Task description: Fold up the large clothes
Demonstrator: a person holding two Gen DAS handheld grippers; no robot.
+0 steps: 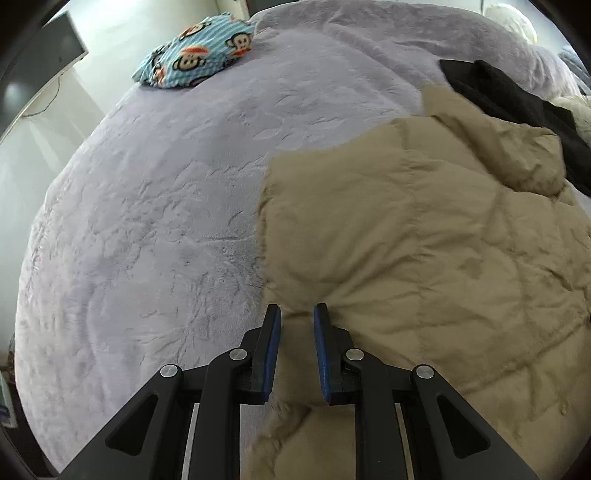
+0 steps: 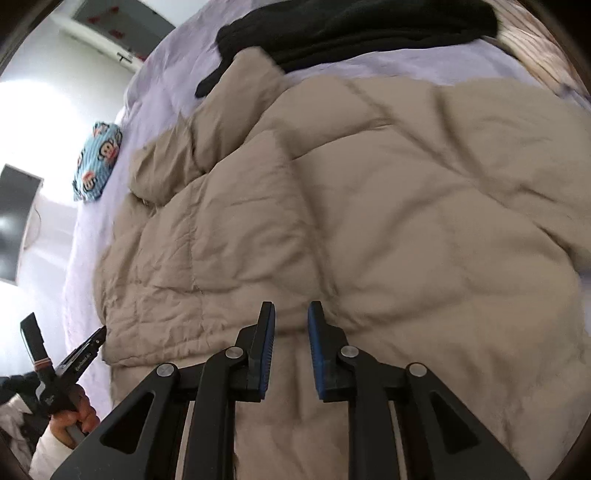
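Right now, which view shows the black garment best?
The right wrist view: the black garment spreads across the top, past the tan quilted coat on the bed. The left wrist view shows only a strip at its right edge.

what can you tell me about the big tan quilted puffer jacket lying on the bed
The big tan quilted puffer jacket lies spread across the lavender plush bedspread, its matte, crinkled shell stitched into puffy panels. One part is folded back near its far end, where a black garment touches it. The left gripper sits at its near edge and the right gripper over its middle, both with a fold of fabric between slightly parted jaws.
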